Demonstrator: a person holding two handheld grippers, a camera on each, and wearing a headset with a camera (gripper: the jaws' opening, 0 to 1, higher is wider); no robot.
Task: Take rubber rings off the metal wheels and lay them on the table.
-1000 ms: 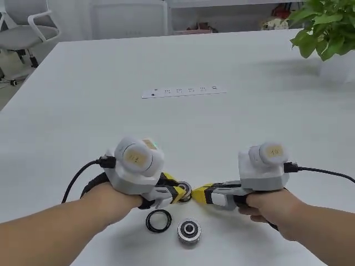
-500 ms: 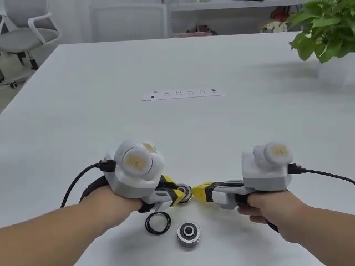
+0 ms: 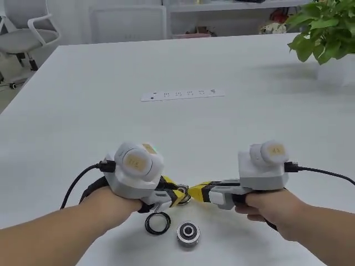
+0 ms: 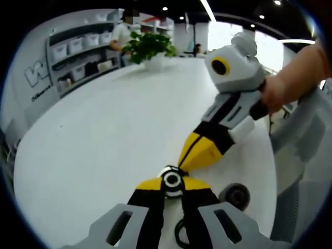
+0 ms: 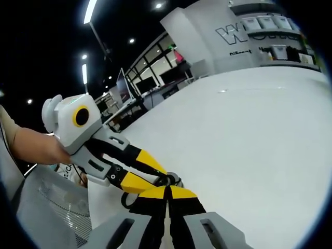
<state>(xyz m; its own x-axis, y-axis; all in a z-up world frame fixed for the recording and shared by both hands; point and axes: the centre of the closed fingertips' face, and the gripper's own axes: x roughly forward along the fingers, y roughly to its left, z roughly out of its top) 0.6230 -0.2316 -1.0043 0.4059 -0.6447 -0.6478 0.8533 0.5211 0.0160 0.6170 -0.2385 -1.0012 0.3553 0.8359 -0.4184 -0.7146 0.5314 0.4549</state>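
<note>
Left tongs clamped on a wheel; right tongs pressed together, tips at its rim. Loose ring and second wheel sit by the near edge of the bench; wide open white top ahead, power strip well apart

Open-plan office workspace with a large white table at its centre. A socket strip lies flat near the table's middle. A grey swivel office chair stands beyond the table's far left corner, and a leafy potted plant sits on its far right corner. Past the table, wall shelves carry rows of white storage bins. Strip lights shine from a dark ceiling above the table.
</note>
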